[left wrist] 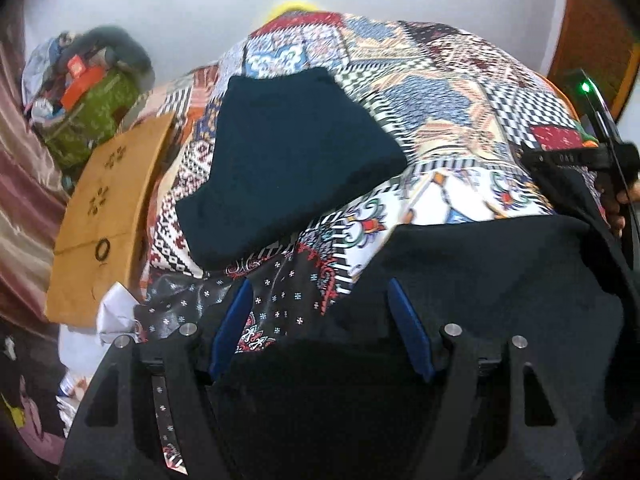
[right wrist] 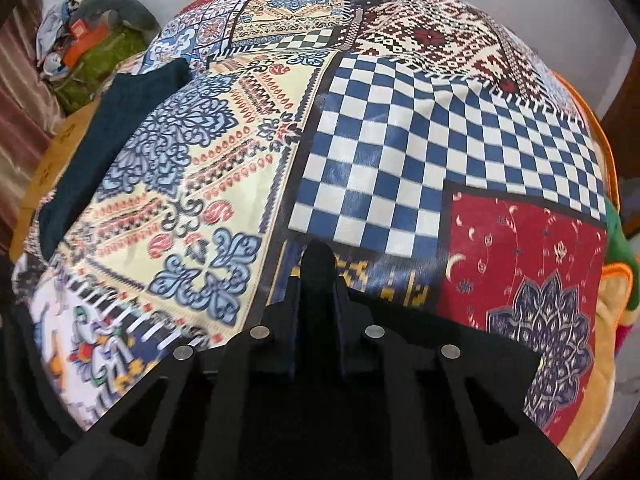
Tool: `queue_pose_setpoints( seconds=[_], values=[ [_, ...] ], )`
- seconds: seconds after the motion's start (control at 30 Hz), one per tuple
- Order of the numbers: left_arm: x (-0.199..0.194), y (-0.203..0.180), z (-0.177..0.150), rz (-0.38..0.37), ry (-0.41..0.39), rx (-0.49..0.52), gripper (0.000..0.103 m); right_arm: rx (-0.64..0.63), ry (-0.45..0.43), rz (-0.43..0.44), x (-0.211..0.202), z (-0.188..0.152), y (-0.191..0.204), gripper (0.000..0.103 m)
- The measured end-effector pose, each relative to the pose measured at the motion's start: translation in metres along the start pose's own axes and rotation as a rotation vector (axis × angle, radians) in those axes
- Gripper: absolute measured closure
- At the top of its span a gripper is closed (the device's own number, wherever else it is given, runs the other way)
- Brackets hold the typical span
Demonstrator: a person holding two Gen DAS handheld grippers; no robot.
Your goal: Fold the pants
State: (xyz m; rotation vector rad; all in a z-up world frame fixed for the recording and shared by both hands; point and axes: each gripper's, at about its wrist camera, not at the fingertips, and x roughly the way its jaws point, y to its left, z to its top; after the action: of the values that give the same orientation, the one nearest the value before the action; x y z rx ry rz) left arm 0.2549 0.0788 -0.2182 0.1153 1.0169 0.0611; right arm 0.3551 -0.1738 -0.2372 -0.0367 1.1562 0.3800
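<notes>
Currently two dark garments: black pants (left wrist: 500,280), folded piece (left wrist: 288,160); left jaws apart, right jaws clamped on pants.

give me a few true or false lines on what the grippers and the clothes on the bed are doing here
1. The left gripper has its blue fingers spread apart. True.
2. The right gripper is wide open. False: its fingers are closed together, with black fabric over them.
3. A folded dark teal garment lies on the patchwork bedspread. True.
4. The black pants lie neatly folded beside the teal garment. False: they are bunched at the near edge, apart from it.
5. A brown cardboard box sits left of the bed. True.
</notes>
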Motion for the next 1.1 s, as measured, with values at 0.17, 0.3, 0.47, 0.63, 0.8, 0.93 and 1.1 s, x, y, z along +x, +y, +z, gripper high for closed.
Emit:
queue_pose_setpoints(
  seconds=[0.17, 0.3, 0.47, 0.63, 0.8, 0.93, 1.1],
  values=[
    [-0.026, -0.018, -0.009, -0.009, -0.038, 0.068, 0.026, 0.034, -0.159, 0.037, -0.08, -0.016, -0.022, 0.091],
    [-0.038, -0.047, -0.016, -0.033, -0.025, 0.137, 0.026, 0.11, -0.253, 0.06, -0.152, -0.03, -0.049, 0.091],
    [-0.055, -0.089, -0.019, -0.045, -0.054, 0.206, 0.026, 0.154, -0.395, 0.043, -0.235, -0.038, -0.08, 0.091],
    [-0.071, -0.139, -0.02, -0.112, -0.059, 0.272, 0.026, 0.111, -0.501, -0.029, -0.281, -0.05, -0.09, 0.091],
    [-0.074, -0.192, -0.025, -0.187, -0.037, 0.349, 0.026, 0.07, -0.479, -0.084, -0.279, -0.082, -0.097, 0.091],
    [-0.064, -0.222, -0.03, -0.206, -0.004, 0.379, 0.026, 0.104, -0.413, -0.116, -0.257, -0.117, -0.114, 0.091],
    [-0.054, -0.239, -0.034, -0.242, 0.036, 0.373, 0.026, 0.198, -0.298, -0.122, -0.221, -0.175, -0.145, 0.091]
  ],
)
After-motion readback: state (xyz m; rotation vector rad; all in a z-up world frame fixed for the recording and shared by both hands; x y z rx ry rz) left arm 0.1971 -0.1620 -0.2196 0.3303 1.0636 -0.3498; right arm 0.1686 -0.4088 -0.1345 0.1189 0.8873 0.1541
